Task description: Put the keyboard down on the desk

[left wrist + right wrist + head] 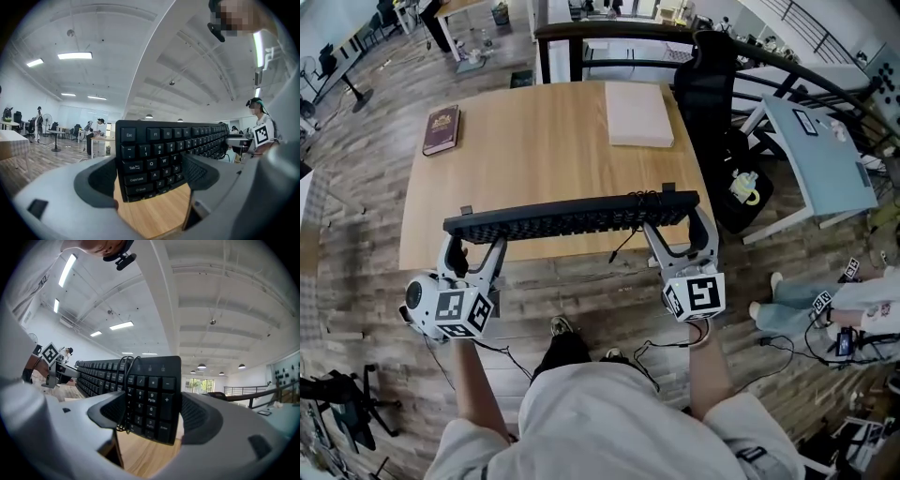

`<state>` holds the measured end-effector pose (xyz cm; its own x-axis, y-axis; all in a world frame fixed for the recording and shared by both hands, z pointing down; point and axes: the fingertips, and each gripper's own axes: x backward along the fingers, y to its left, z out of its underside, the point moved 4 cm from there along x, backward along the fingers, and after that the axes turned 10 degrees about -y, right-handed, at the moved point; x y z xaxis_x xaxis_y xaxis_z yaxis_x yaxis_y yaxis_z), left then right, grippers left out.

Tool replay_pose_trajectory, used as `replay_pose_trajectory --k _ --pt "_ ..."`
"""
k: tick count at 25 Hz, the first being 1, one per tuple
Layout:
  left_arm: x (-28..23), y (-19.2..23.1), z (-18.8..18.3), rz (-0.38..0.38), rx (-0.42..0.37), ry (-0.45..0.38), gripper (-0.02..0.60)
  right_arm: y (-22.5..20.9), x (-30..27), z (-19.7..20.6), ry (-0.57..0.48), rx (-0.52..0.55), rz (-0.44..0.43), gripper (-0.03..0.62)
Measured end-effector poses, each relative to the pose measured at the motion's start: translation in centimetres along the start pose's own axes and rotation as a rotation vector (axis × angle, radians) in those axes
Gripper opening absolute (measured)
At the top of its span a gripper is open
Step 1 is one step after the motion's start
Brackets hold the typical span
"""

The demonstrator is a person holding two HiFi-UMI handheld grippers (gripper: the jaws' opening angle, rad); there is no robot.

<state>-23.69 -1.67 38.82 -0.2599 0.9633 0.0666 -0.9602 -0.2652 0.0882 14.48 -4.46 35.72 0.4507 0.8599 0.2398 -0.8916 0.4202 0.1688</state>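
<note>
A long black keyboard [572,217] is held in the air above the near edge of the light wooden desk [544,141], its keys facing the person. My left gripper [474,246] is shut on its left end, where the Esc and Tab keys [140,164] show between the jaws. My right gripper [680,234] is shut on the right end, gripping the number pad [152,399]. The keyboard's black cable [623,246] is bundled near the right end and dangles below; it also loops over the number pad's left side [123,394].
A dark book [442,129] lies at the desk's far left. A pale flat pad [637,113] sits at the far right. A black office chair [712,103] stands beside the desk's right edge, with a light blue table [820,155] further right. A person [834,300] sits low right.
</note>
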Motion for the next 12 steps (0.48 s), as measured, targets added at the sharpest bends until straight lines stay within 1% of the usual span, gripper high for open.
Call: replay_pose_trajectory --k 9,12 --pt "-4.8 6.0 1.0 0.073 0.012 0.029 0.43 2.3 -5.1 2.0 0.025 0.001 0.061 0.364" --pt "-5.9 7.6 1.5 0.074 0.017 0.044 0.43 3.0 -6.5 3.4 0.052 -0.02 0.075 0.364"
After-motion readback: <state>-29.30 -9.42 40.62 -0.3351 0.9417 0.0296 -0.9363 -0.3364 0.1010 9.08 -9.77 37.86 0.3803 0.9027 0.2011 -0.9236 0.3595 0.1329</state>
